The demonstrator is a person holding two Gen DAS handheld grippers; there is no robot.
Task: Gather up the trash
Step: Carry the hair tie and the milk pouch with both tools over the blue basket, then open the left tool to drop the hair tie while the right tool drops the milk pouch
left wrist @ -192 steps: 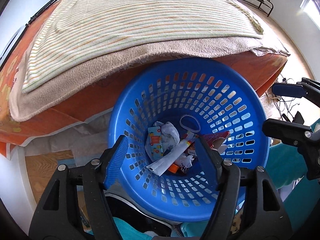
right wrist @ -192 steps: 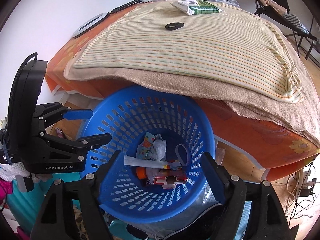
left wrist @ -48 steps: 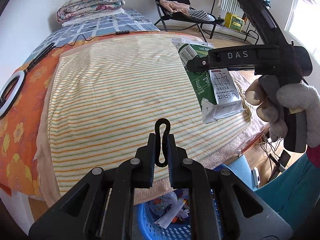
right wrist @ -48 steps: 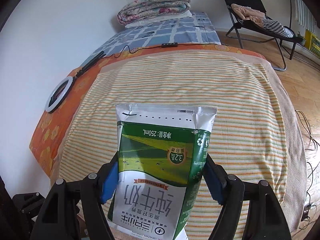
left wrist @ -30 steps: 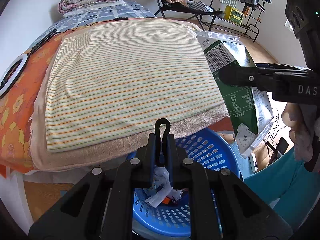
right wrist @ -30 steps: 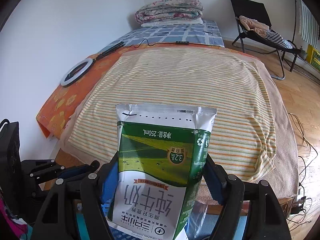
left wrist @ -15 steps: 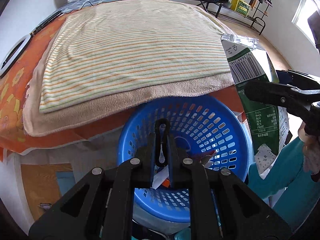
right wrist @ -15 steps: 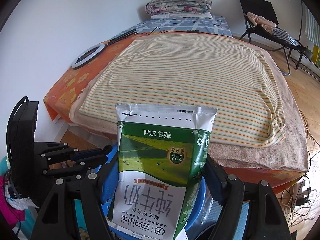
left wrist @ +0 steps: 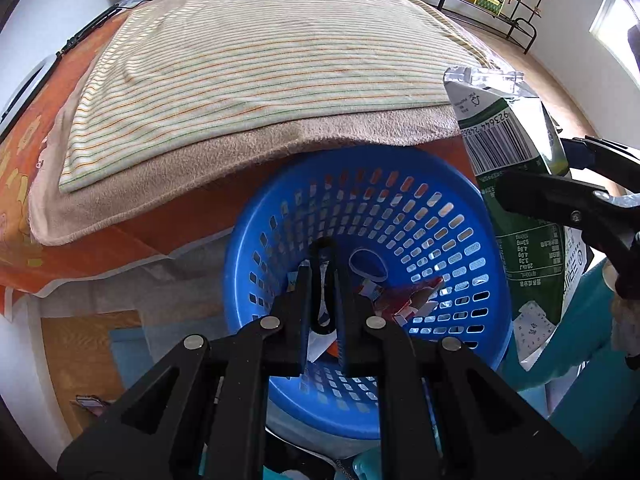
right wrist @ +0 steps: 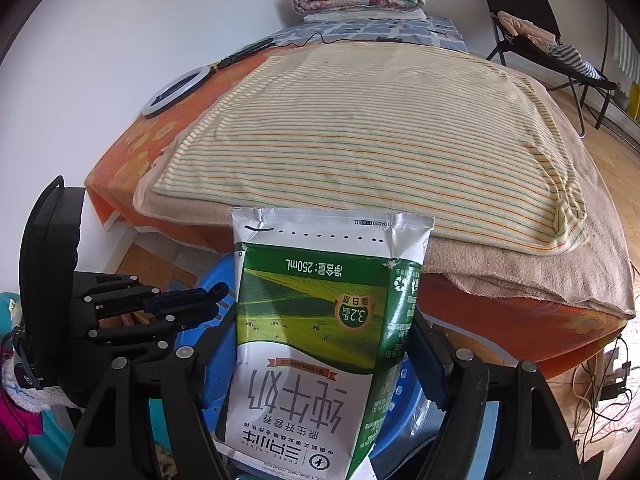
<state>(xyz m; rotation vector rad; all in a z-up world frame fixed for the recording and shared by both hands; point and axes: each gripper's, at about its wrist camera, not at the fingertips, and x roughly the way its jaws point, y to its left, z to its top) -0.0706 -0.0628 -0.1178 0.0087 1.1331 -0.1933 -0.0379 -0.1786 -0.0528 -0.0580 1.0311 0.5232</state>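
Trash basket (left wrist: 472, 200), blue, fills the lower centre of the left wrist view below the bed (left wrist: 248, 64) edge. Left gripper (left wrist: 323, 280) fingers clamp a black loop (left wrist: 322, 256) above it; right gripper (right wrist: 324, 344) fingers grip a milk carton (right wrist: 320, 320) beside the rim, apparently positioned for dropping.

The left gripper (left wrist: 325, 280) is built of matte black plastic arms, each angular with triangular cut-outs, and round silver screw heads are set at the pivots; blue pad faces are seen along the inner edges of its fingers (left wrist: 298, 292). The right gripper (right wrist: 324, 356) is formed of the same black arms with silver screws, and its fingers (right wrist: 430, 364) are lined with blue ribbed pads. A light knitted glove (left wrist: 624, 320) is worn on the hand at the right edge of the left wrist view.
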